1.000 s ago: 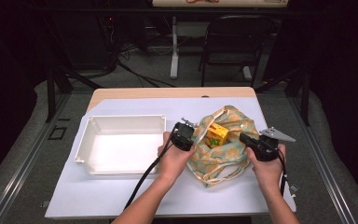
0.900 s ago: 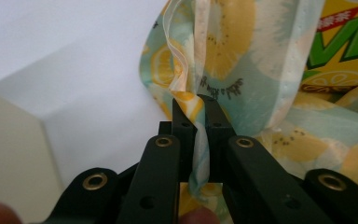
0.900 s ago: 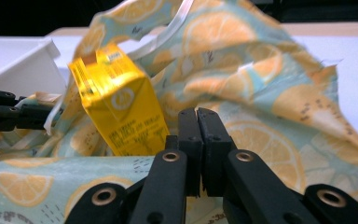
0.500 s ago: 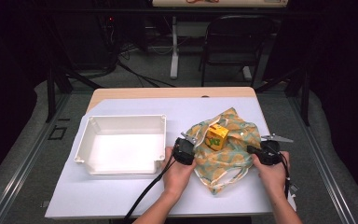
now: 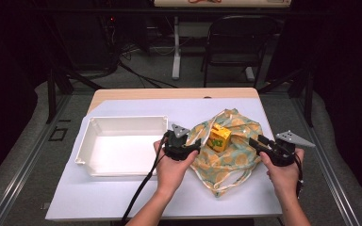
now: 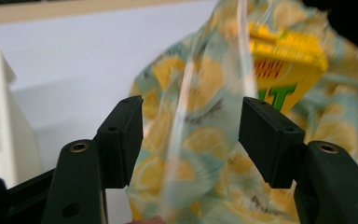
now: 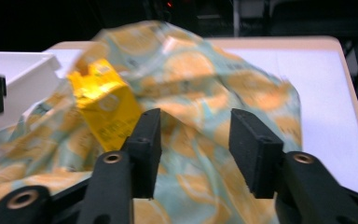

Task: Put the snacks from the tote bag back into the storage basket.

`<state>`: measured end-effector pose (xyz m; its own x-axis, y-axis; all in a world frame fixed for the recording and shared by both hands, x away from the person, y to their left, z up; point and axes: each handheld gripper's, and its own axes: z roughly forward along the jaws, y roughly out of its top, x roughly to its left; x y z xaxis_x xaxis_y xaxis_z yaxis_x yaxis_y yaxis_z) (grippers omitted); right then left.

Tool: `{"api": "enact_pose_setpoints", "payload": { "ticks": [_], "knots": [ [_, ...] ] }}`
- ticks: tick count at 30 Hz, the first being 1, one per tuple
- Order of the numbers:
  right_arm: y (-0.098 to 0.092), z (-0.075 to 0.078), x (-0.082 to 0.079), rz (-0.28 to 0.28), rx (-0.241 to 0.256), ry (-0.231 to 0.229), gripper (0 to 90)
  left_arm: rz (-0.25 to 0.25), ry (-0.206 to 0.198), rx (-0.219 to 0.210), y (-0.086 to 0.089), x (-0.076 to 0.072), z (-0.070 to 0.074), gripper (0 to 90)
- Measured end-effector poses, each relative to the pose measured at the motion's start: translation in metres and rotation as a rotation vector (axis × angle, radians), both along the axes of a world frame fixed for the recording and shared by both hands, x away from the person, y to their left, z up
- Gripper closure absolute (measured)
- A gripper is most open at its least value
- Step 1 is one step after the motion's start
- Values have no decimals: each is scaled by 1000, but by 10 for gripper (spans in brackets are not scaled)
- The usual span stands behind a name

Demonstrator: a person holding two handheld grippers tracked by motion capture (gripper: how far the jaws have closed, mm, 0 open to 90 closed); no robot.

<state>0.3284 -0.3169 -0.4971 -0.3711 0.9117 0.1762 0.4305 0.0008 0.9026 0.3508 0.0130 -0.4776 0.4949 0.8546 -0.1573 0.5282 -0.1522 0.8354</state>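
lemon-print cloth bag (image 5: 231, 150), spread on counter (image 5: 122, 197) to bare yellow carton (image 5: 219, 137); left gripper (image 6: 191, 135) released astride its edge, right gripper (image 7: 193, 140) released (nearby).

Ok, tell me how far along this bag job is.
Done: the lemon-print cloth bag lies spread on the table, with the yellow carton exposed on it. In hand: the left gripper has open jaws around a fold of the bag's edge; the right gripper, also open, sits at the opposite edge. Left, probably: the white tray holds nothing yet.
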Motion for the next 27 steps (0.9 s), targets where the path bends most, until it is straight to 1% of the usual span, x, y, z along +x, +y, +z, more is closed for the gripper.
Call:
{"api": "enact_pose_setpoints", "payload": {
  "ticks": [2, 3, 4, 5, 6, 8, 9, 10, 11, 12, 13, 14, 15, 16, 17, 18, 19, 20, 21, 23, 24, 25, 26, 27],
  "knots": [
    [6, 4, -1, 21, -6, -28, 468, 17, -30, -10, 5, -1, 9, 397],
    [9, 6, 0, 39, -10, -34, 449, 19, -37, -20, 7, -1, 12, 398],
    [12, 7, 1, 54, -14, -39, 432, 16, -45, -29, 7, -1, 13, 399],
    [16, 7, 2, 70, -24, -39, 418, 6, -51, -23, 5, -1, 13, 399],
    [24, 6, 6, 97, -46, -38, 386, -17, -51, -20, 3, -1, 12, 395],
    [31, 4, 10, 127, -76, -33, 353, -74, -44, -15, -5, -2, 6, 388],
    [35, 3, 12, 139, -83, -33, 339, -98, -33, -7, -9, -1, 2, 385],
    [38, 2, 14, 152, -82, -32, 319, -135, 20, -21, -14, 2, -6, 380],
    [42, 1, 15, 163, -91, -30, 303, -135, 20, -21, -14, 2, -6, 381],
    [42, 1, 15, 163, -91, -30, 303, -130, 27, -15, -17, 4, -9, 381],
    [49, 0, 19, 189, -109, -26, 290, -120, 31, 0, -20, 7, -13, 408],
    [53, 0, 21, 203, -118, -20, 280, -107, 42, 19, -22, 11, -18, 453],
    [56, 0, 23, 216, -127, -18, 270, -74, 76, 49, -25, 20, -28, 513],
    [60, -1, 26, 223, -130, -11, 268, -74, 76, 49, -25, 20, -28, 574],
    [63, -3, 30, 225, -130, -3, 264, -57, 84, 75, -26, 24, -33, 650],
    [66, -5, 34, 223, -144, 13, 255, -49, 94, 96, -27, 26, -38, 709],
    [66, -5, 34, 223, -144, 13, 255, -44, 98, 106, -29, 28, -43, 709],
    [70, -9, 41, 221, -161, 29, 259, -45, 111, 117, -30, 29, -47, 787],
    [70, -9, 41, 221, -161, 29, 259, -43, 112, 120, -31, 29, -50, 787],
    [73, -11, 47, 226, -162, 37, 264, -38, 119, 131, -31, 30, -56, 811],
    [76, -14, 52, 232, -150, 44, 294, -38, 124, 140, -31, 30, -58, 818],
    [77, -16, 54, 238, -148, 45, 310, -35, 127, 146, -32, 30, -61, 820],
    [78, -17, 55, 246, -151, 49, 336, -32, 109, 169, -33, 29, -63, 820],
    [78, -17, 55, 246, -151, 49, 336, -32, 109, 169, -33, 29, -63, 820]
  ]
}}
